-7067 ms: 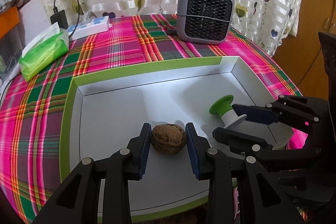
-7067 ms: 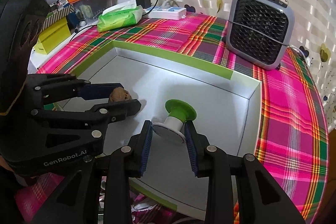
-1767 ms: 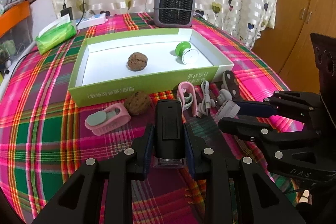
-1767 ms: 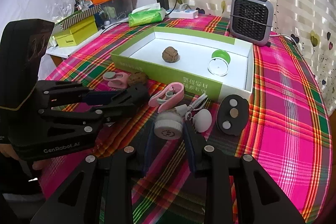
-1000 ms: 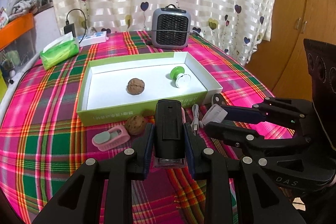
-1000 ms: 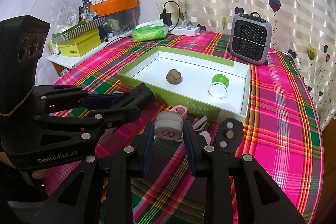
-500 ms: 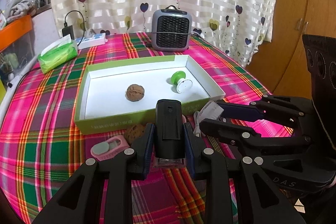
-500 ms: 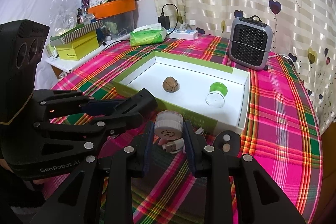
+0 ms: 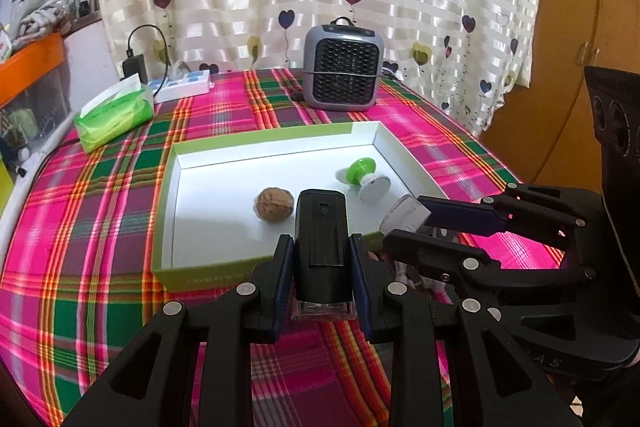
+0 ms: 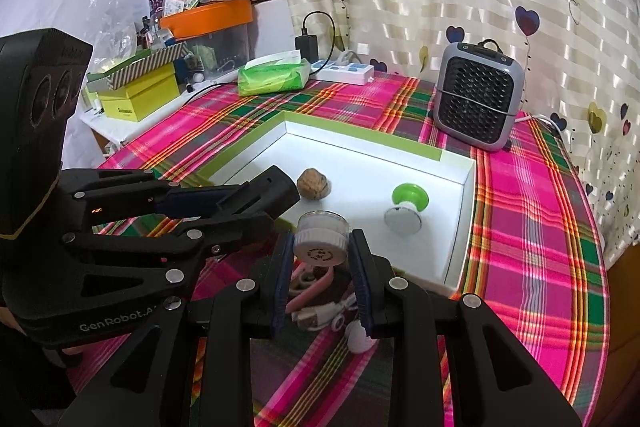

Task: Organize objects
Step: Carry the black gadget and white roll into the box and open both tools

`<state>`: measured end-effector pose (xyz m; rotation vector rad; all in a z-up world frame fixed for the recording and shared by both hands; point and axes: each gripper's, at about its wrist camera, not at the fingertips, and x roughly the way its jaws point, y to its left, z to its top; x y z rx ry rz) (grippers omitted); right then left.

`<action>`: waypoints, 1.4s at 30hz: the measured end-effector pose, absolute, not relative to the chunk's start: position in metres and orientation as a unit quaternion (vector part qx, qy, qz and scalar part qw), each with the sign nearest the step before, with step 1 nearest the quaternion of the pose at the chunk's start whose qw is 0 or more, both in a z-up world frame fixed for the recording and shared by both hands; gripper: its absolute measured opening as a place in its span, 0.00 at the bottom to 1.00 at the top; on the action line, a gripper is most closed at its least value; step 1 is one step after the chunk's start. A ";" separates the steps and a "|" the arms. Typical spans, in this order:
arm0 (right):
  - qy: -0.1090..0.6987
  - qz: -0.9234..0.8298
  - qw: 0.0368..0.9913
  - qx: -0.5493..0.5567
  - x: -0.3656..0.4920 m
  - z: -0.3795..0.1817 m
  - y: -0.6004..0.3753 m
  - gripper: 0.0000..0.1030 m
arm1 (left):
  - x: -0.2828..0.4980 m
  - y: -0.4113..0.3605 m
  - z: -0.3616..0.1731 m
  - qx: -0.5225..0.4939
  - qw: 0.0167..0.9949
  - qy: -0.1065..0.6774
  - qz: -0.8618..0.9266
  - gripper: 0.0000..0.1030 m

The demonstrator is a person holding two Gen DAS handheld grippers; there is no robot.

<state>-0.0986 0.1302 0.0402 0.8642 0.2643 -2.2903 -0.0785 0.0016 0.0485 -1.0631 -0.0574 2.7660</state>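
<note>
— What has the left gripper (image 9: 320, 267) got?
— Its fingers (image 9: 282, 275) are clamped on a black device (image 9: 320, 247), held above the near wall of the green-edged box (image 9: 200, 277).
— And the right gripper (image 10: 320, 267)?
— Closed around a small white jar (image 10: 321, 239) (lid facing the camera), over the plaid worktop (image 10: 532, 247). A walnut (image 9: 274, 203) and a green-topped piece (image 9: 366, 177) lie inside the box

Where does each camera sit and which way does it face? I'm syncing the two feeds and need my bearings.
Left wrist: rides the left gripper, facing the tray and heater; its fingers clamp a black device; the right gripper enters from the right.
Right wrist: rides the right gripper, which clamps a white jar; the left gripper enters from the left.
Shared: tray, walnut, green knob, heater.
</note>
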 end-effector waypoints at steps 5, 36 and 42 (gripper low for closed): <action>0.105 -0.877 0.333 0.330 -0.106 0.041 0.126 0.28 | -0.086 -0.002 0.049 -0.357 0.081 -0.018 0.930 0.25; 0.116 -0.867 0.318 0.366 -0.165 0.017 0.100 0.29 | -0.138 -0.024 0.030 -0.383 0.020 -0.007 0.924 0.25; 0.112 -0.864 0.313 0.378 -0.171 0.010 0.101 0.29 | -0.143 -0.028 0.023 -0.394 0.012 -0.012 0.919 0.25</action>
